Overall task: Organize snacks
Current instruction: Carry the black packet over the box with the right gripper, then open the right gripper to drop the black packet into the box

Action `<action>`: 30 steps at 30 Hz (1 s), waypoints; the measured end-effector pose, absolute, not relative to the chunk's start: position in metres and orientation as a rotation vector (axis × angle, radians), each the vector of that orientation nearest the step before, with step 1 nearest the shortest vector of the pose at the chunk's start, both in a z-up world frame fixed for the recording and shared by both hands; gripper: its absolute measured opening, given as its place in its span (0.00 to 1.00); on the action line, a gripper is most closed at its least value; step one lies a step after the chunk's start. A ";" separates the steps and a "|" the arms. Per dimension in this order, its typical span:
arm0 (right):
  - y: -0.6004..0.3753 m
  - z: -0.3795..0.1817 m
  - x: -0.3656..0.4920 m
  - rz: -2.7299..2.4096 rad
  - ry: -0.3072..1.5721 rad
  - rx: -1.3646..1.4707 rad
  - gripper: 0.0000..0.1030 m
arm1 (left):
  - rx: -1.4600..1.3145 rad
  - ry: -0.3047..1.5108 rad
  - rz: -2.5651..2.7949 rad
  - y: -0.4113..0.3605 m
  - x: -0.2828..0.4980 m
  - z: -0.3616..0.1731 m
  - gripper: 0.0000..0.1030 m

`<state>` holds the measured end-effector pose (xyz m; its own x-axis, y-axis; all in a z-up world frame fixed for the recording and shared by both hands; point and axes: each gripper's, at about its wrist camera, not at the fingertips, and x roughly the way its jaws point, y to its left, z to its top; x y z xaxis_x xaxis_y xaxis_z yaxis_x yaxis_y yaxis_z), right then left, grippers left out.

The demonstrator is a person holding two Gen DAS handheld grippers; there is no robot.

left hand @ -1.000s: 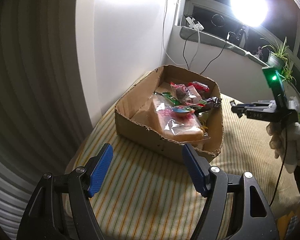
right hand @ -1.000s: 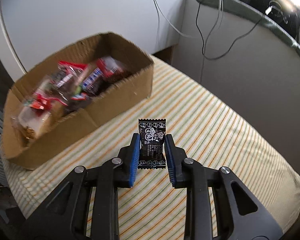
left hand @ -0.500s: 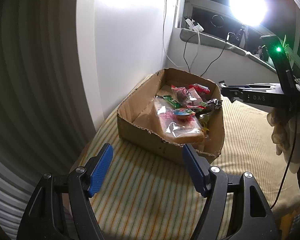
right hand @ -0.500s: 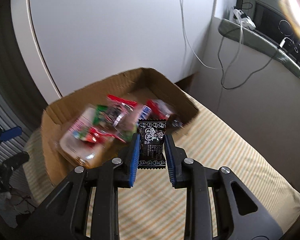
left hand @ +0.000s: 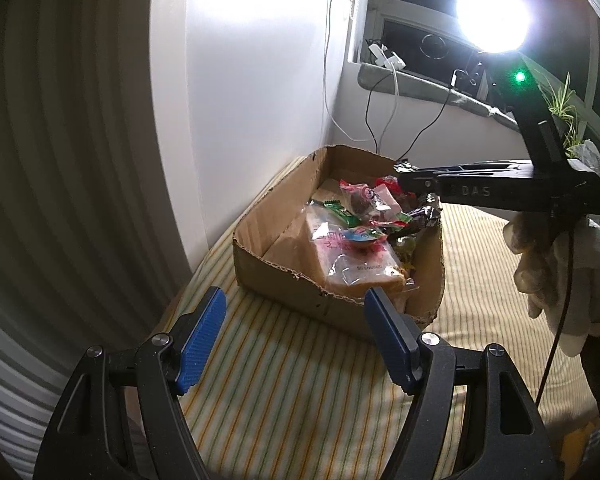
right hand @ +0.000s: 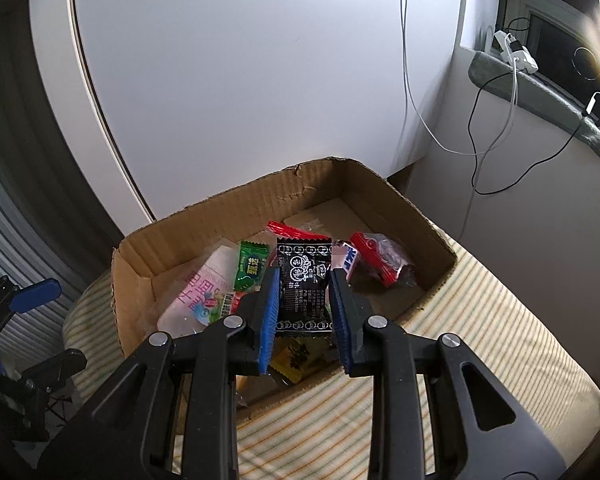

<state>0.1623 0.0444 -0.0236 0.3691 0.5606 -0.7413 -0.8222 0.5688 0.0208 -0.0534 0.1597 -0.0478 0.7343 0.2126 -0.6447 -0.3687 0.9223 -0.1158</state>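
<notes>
Right gripper [right hand: 304, 300] is clamped on a black snack packet [right hand: 305, 288], held over the cardboard box [right hand: 416, 216] of snacks. Released too near the front wall, it may catch the rim and slide onto the striped cloth [right hand: 480, 340]. Left gripper [left hand: 296, 336] waits with jaws apart.

I am in a home, in what looks like a bedroom: a striped mattress [left hand: 284, 380] beside a white wall [right hand: 260, 80], a windowsill [left hand: 440, 92] with charger cables [right hand: 480, 152], a potted plant [left hand: 564, 108], a bright lamp [left hand: 492, 8] against the dark window.
</notes>
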 end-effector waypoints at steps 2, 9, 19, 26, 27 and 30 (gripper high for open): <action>0.047 -0.025 0.163 0.917 0.782 -0.386 0.25 | -0.245 0.675 0.324 0.160 -0.053 -0.048 0.70; 0.050 -0.032 0.165 0.919 0.792 -0.397 0.25 | -0.243 0.675 0.321 0.161 -0.053 -0.047 0.70; 0.049 -0.030 0.165 0.908 0.781 -0.402 0.39 | -0.239 0.673 0.323 0.157 -0.053 -0.045 0.70; 0.043 -0.024 0.161 0.902 0.763 -0.413 0.55 | -0.232 0.666 0.322 0.151 -0.053 -0.040 0.70; 0.042 -0.023 0.160 0.905 0.754 -0.411 0.66 | -0.230 0.665 0.322 0.151 -0.053 -0.040 0.70; 0.035 -0.017 0.156 0.904 0.721 -0.403 0.76 | -0.224 0.656 0.324 0.147 -0.053 -0.037 0.70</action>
<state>0.1563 0.0352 -0.0170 0.4109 0.5664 -0.7144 -0.8224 0.5684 -0.0224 -0.0533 0.1471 -0.0374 0.7450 0.2228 -0.6288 -0.3631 0.9261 -0.1020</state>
